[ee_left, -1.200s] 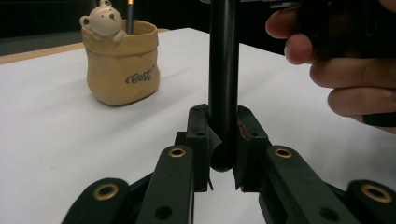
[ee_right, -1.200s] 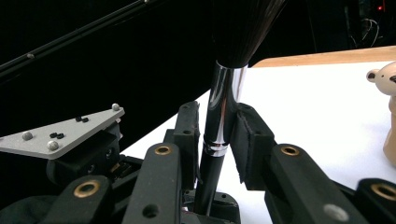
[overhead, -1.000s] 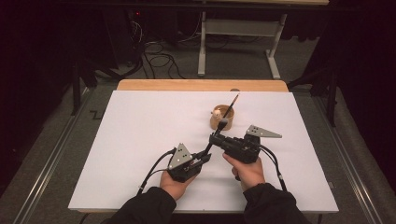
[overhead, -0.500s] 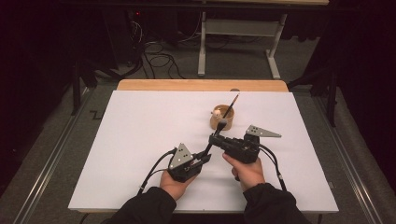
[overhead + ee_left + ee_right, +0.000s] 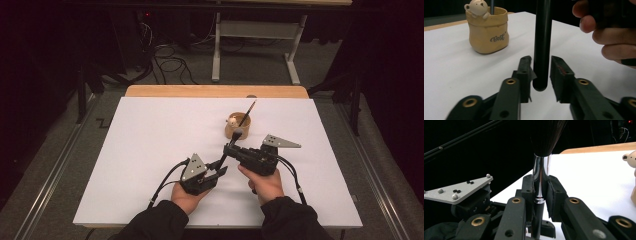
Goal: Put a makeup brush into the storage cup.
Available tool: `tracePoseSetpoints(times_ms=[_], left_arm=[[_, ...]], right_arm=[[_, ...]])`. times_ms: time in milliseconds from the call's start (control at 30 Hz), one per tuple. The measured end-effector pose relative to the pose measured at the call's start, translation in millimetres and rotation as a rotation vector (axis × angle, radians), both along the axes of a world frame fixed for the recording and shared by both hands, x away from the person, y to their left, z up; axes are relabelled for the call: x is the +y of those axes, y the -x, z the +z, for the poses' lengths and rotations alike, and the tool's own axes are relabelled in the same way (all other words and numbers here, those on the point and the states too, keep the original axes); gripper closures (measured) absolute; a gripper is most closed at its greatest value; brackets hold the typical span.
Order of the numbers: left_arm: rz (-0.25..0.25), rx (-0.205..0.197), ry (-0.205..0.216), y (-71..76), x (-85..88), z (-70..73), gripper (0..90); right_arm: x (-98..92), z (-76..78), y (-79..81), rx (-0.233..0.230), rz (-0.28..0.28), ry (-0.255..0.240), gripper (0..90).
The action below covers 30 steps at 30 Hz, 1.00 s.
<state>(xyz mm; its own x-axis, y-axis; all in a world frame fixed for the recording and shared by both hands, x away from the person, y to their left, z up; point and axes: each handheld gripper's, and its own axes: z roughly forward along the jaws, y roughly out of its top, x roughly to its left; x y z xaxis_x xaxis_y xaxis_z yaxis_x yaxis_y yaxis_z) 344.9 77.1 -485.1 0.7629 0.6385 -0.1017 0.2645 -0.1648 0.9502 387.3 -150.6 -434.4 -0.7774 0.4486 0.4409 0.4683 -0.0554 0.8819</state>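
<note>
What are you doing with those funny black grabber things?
A person holds a grabber in each hand over a white table. The right gripper is clamped on a makeup brush at its shiny metal neck. The left gripper has just been opening, and the brush's black handle end sits loose between its jaws. A little bear pot with another brush stands behind.

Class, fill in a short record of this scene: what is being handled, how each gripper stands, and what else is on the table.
Handled thing: black-handled brush
Right gripper: shut on the brush's metal ferrule
Left gripper: jaws just opening, handle end between them, gaps both sides
Holder: tan bear pot, another brush inside
Surface: white table
</note>
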Motion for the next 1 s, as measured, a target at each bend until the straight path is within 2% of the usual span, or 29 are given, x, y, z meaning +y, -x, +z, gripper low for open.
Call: tracePoseSetpoints(times_ms=[67, 133, 167, 267, 400, 500, 533, 567, 600, 833, 1000], left_arm=[[0.005, -0.002, -0.002, -0.7, -0.1, 0.7, 60.5], [0.008, -0.002, -0.001, -1.0, 0.3, 1.5, 58.4], [0.011, -0.004, -0.007, -1.1, 1.0, 2.3, 52.4], [0.016, -0.004, -0.011, -1.7, 3.8, 5.4, 49.0], [0.023, 0.000, -0.038, -3.2, 9.3, 12.7, 41.5], [0.023, 0.028, -0.042, -3.9, 15.0, 17.1, 37.1], [0.020, 0.035, -0.051, -3.6, 16.9, 18.2, 35.4], [0.024, 0.026, -0.080, -1.7, 22.1, 20.0, 34.7], [0.029, 0.024, -0.085, -1.1, 24.8, 20.6, 32.8], [0.097, 0.051, -0.093, 1.5, 52.9, 22.3, 26.5], [0.147, 0.073, -0.068, 2.0, 69.4, 15.1, 23.0]], right_arm=[[-0.3, 0.7, 0.4, -0.002, -0.005, 0.001, 79.5], [-0.4, 1.0, 0.5, -0.003, -0.007, 0.001, 79.5], [-1.5, 2.1, 0.1, -0.015, -0.009, 0.003, 79.4], [-2.8, 3.4, 0.3, -0.014, -0.013, 0.002, 79.5], [-6.0, 6.3, 1.1, -0.028, -0.021, 0.001, 79.4], [-8.8, 8.4, 1.4, -0.036, -0.030, 0.002, 79.4], [-9.9, 8.8, 1.3, -0.041, -0.034, 0.002, 79.4], [-10.9, 9.4, 1.5, -0.043, -0.038, 0.005, 79.4], [-12.4, 10.2, 1.6, -0.050, -0.044, 0.008, 79.4], [-15.0, 11.8, 3.2, -0.073, -0.068, 0.038, 79.3], [-16.2, 12.4, 4.9, -0.096, -0.089, 0.069, 79.3]])
